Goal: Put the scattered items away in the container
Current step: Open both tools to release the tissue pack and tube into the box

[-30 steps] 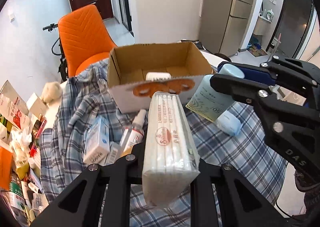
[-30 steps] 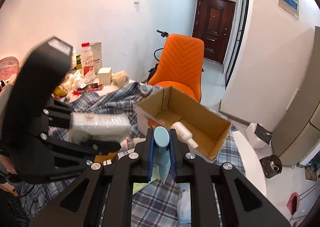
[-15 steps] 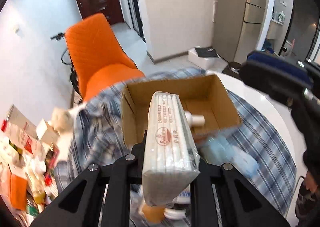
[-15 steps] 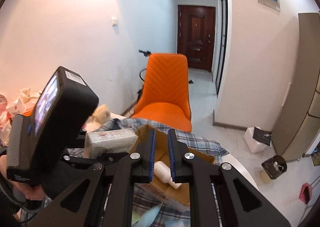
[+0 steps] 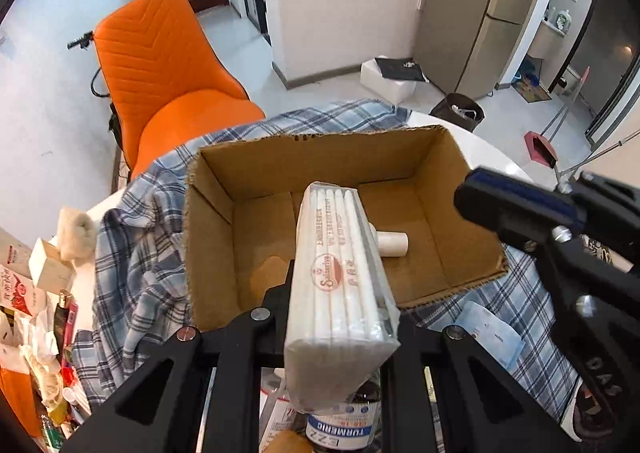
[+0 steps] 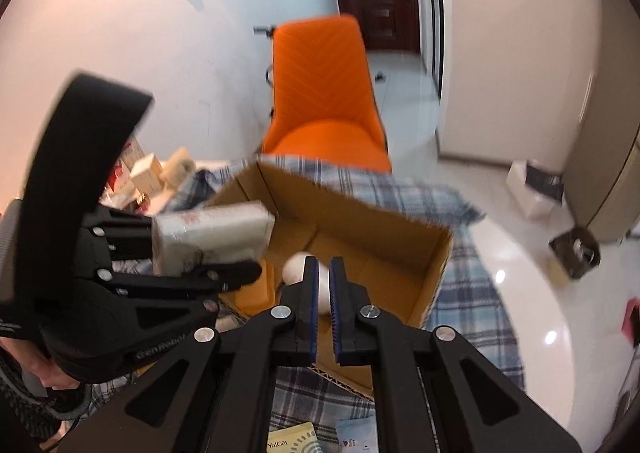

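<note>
My left gripper (image 5: 340,317) is shut on a white tissue pack (image 5: 340,285) and holds it above the near wall of the open cardboard box (image 5: 208,237). A white bottle (image 5: 390,243) lies inside the box. In the right wrist view the tissue pack (image 6: 212,231) hangs over the box's left rim (image 6: 360,201). My right gripper (image 6: 323,273) is nearly closed with nothing between its blue pads, above the box's near side, over the white bottle (image 6: 298,267). It also shows at the right of the left wrist view (image 5: 516,201).
The box sits on a plaid cloth (image 5: 136,265) over a round white table. A blue tube (image 5: 488,333) and a turmeric bottle (image 5: 344,425) lie on the cloth near me. Clutter (image 5: 36,293) fills the left. An orange chair (image 5: 168,69) stands behind.
The right gripper let go of the blue tube, which now lies on the cloth. Both grippers rose and moved forward over the box, the left one carrying the tissue pack.
</note>
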{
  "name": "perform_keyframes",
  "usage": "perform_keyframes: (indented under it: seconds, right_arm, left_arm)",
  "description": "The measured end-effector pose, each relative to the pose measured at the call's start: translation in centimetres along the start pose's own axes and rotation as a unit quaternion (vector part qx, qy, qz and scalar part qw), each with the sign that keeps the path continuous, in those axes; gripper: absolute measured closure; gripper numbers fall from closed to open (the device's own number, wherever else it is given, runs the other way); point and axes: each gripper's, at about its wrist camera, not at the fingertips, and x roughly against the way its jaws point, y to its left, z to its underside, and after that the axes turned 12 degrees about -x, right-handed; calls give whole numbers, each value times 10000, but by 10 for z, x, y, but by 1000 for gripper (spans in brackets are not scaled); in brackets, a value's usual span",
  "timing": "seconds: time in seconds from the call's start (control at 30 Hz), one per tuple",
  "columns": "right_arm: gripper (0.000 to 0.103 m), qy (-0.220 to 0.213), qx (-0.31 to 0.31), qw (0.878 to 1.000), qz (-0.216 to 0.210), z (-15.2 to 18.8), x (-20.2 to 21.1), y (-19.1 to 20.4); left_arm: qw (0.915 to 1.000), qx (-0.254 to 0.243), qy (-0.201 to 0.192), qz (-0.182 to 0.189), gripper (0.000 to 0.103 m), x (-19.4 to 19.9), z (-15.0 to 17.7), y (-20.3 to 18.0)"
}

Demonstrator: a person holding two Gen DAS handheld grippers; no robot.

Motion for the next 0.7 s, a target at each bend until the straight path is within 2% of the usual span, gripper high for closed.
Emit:
perform_keyframes:
  seconds: [0.13,0.2,0.33,0.47,0.6,0.7]
  right_arm:
    - [98,589,-217,9980,-114,1,-32,-8]
    - [98,751,-278,9967,-124,3,-46,-2]
    - [98,765,-402,9963,-3,0,-56,-10]
    - [98,757,-456,9961,26,-2,-54,-15]
    - [98,720,-327,9968,108,0,-48,-13]
    - [98,743,-330,9966,116,0,-50,-11]
  left_arm:
    - [9998,68,212,-16,85,-20,-8,5]
    - [9994,116,308,-44,85,-31,-13,10]
    - [9990,216,390,-60,85,-49,-17,20]
    - [9990,94,360,-258,85,-63,-17,23]
    - [9997,-47,106,-206,85,-59,-14,20]
    - [9996,-100,74,-242,81,-54,-17,19]
